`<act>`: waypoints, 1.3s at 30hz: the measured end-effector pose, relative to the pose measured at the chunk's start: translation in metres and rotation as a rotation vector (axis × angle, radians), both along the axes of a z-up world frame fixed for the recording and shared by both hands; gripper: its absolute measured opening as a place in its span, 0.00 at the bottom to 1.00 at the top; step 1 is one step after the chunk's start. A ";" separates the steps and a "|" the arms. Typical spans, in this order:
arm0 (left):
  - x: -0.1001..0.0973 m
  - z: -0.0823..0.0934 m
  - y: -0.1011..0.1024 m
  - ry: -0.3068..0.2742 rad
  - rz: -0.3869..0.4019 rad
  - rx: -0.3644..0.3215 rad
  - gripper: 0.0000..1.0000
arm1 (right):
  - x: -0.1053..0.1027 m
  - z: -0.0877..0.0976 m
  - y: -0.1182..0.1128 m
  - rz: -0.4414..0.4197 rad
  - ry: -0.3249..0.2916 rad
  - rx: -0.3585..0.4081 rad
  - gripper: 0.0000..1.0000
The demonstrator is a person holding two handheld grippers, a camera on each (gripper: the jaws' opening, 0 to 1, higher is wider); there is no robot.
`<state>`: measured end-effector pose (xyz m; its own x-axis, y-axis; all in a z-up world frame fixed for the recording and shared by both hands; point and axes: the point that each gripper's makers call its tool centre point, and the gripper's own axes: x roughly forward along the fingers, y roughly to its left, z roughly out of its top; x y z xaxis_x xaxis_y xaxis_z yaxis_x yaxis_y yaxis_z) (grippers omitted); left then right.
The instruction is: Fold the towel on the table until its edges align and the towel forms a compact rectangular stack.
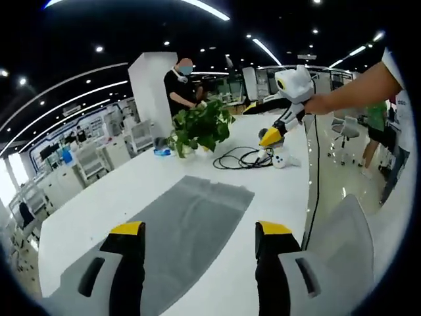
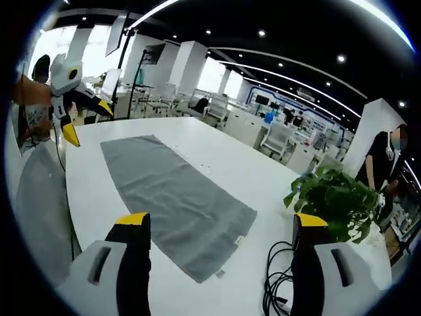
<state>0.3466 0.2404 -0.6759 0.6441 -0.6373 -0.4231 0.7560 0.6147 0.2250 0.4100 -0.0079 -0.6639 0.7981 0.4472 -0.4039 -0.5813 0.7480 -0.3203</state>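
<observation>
Two yellow-tipped grippers face each other over opposite short ends of a grey towel lying flat and unfolded along the white tabletop, its long axis running from one gripper to the other. The right gripper hovers nearest its end, jaws spread wide, holding nothing. The left gripper, equally open and empty, waits above the far end. A potted plant and coiled cable sit at the table's corner beyond.
</observation>
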 end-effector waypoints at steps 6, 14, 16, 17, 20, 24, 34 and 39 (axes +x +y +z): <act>0.005 0.001 -0.039 0.008 -0.066 0.010 0.69 | 0.015 0.005 -0.021 -0.003 -0.003 -0.031 0.86; 0.011 0.000 -0.090 0.024 -0.134 0.023 0.69 | 0.046 0.018 -0.048 -0.012 -0.019 -0.017 0.84; 0.014 -0.005 -0.102 0.031 -0.147 0.028 0.68 | 0.055 0.013 -0.052 -0.015 -0.006 -0.007 0.83; 0.015 -0.008 -0.110 0.041 -0.154 0.032 0.68 | 0.060 0.009 -0.054 -0.017 -0.002 -0.010 0.83; 0.020 -0.018 -0.124 0.061 -0.158 0.036 0.68 | 0.070 -0.002 -0.058 -0.008 0.019 -0.007 0.81; 0.026 -0.032 -0.141 0.090 -0.159 0.044 0.67 | 0.082 -0.017 -0.060 0.001 0.047 0.001 0.79; 0.042 -0.067 -0.166 0.130 -0.142 0.073 0.63 | 0.114 -0.060 -0.065 0.002 0.127 0.069 0.73; 0.048 -0.086 -0.179 0.133 -0.151 0.101 0.63 | 0.131 -0.075 -0.067 -0.022 0.152 0.134 0.69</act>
<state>0.3941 0.0611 -0.7616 0.4785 -0.6726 -0.5645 0.8650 0.4715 0.1715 0.5406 -0.0747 -0.7394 0.7427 0.4882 -0.4583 -0.5984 0.7911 -0.1270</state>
